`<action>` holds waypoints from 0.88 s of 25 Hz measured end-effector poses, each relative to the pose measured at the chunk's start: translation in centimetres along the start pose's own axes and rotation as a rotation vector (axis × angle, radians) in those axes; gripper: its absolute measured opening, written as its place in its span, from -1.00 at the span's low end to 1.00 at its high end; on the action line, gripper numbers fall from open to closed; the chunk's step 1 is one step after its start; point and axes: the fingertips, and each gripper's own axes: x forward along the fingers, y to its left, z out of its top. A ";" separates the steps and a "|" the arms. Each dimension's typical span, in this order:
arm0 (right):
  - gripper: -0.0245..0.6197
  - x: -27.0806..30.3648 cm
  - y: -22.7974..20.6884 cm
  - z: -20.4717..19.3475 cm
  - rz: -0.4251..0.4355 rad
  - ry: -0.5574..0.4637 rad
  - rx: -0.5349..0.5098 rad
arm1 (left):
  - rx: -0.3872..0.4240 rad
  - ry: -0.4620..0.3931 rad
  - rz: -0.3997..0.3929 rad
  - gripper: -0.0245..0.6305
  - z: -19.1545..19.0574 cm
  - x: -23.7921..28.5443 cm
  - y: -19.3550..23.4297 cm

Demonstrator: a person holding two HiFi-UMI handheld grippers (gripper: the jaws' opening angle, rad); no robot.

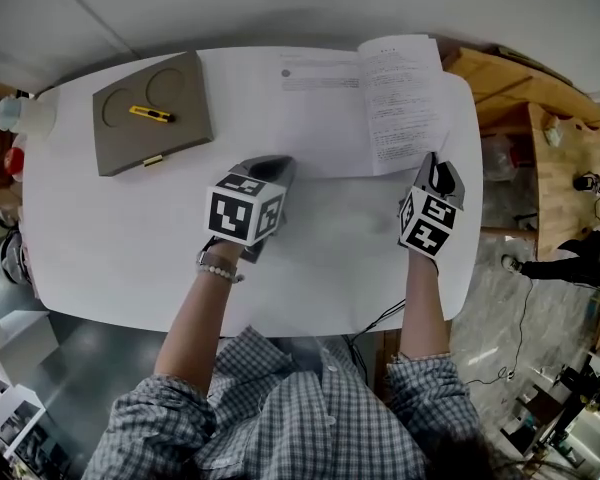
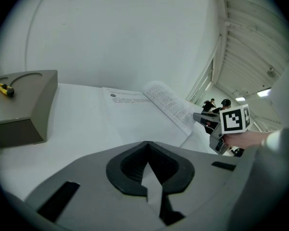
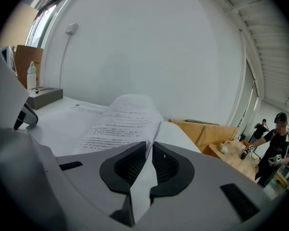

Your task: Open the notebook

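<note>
The notebook [image 1: 330,103] lies open on the white table [image 1: 130,238], its printed pages facing up. The right page [image 1: 405,93] curls upward; it shows too in the left gripper view [image 2: 168,105] and the right gripper view [image 3: 120,124]. My right gripper [image 1: 435,168] is at that page's lower right corner, and its jaws [image 3: 149,146] are shut on the page's edge. My left gripper [image 1: 272,168] is shut on nothing just below the left page, and its jaws [image 2: 147,146] point at the paper. The right gripper [image 2: 204,118] also appears beside the lifted page.
A grey box [image 1: 150,113] with a yellow utility knife [image 1: 152,114] on top sits at the table's far left. A white bottle [image 1: 20,113] stands beyond the left edge. A wooden bench [image 1: 545,158] runs along the right. A cable [image 1: 375,323] hangs off the near edge.
</note>
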 end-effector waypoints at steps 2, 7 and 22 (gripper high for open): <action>-0.84 0.4 0.0 -0.8 -0.004 0.029 -0.014 | 0.009 0.003 0.001 -0.90 0.0 0.1 -0.1; -0.80 1.0 0.5 -2.1 -0.004 0.075 -0.100 | 0.034 0.011 -0.001 -0.90 -0.2 0.0 -0.3; -0.43 -0.5 -0.8 -0.6 0.047 0.032 0.093 | 0.070 0.025 0.009 -0.90 -0.4 0.3 -0.4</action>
